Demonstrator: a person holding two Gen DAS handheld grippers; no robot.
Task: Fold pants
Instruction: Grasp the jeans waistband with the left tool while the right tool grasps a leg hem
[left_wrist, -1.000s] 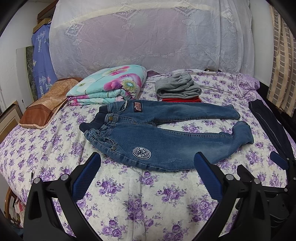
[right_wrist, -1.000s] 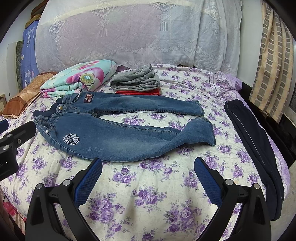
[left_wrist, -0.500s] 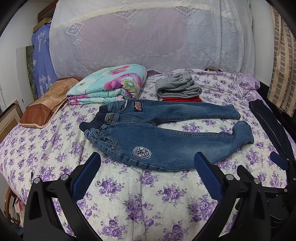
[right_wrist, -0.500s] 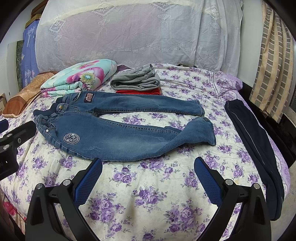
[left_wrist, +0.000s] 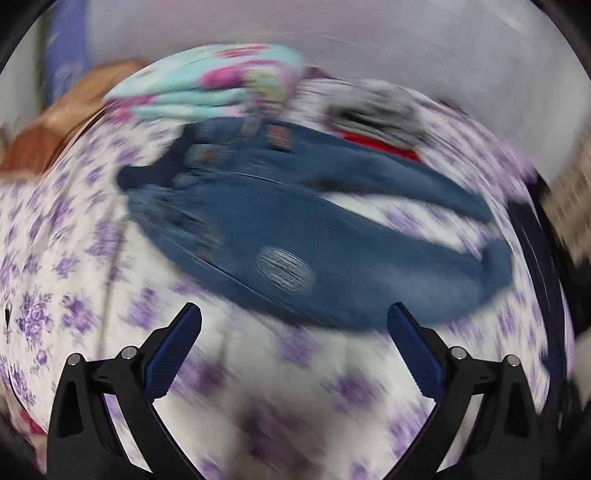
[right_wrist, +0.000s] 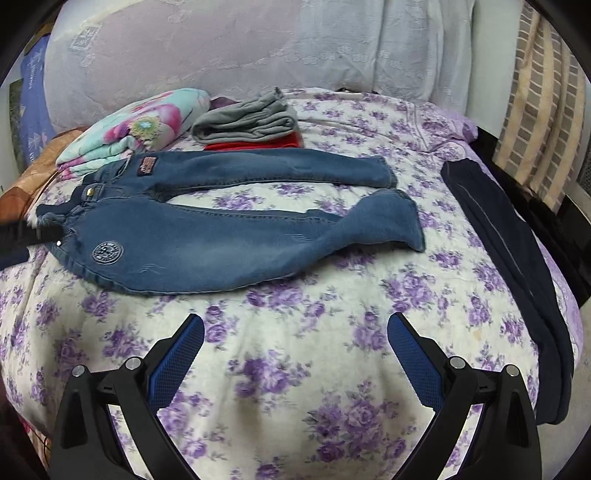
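I judge this the approach step: left gripper (left_wrist: 294, 325) and right gripper (right_wrist: 295, 334) hang spread wide, empty, short of the unfolded jeans (right_wrist: 207, 236) (left view blurred), so next I must pinch one leg.

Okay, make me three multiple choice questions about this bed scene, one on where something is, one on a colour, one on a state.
1. What does the grey folded garment rest on?
A. a red garment
B. the jeans
C. the floor

2. What colour are the flowers on the bedspread?
A. yellow
B. purple
C. green

3. How do the jeans lie?
A. folded in half
B. rolled up
C. spread out, legs apart

Answers: 1 A, red garment shows under the grey; 2 B, purple blooms on white; 3 C, bedspread shows between both legs.
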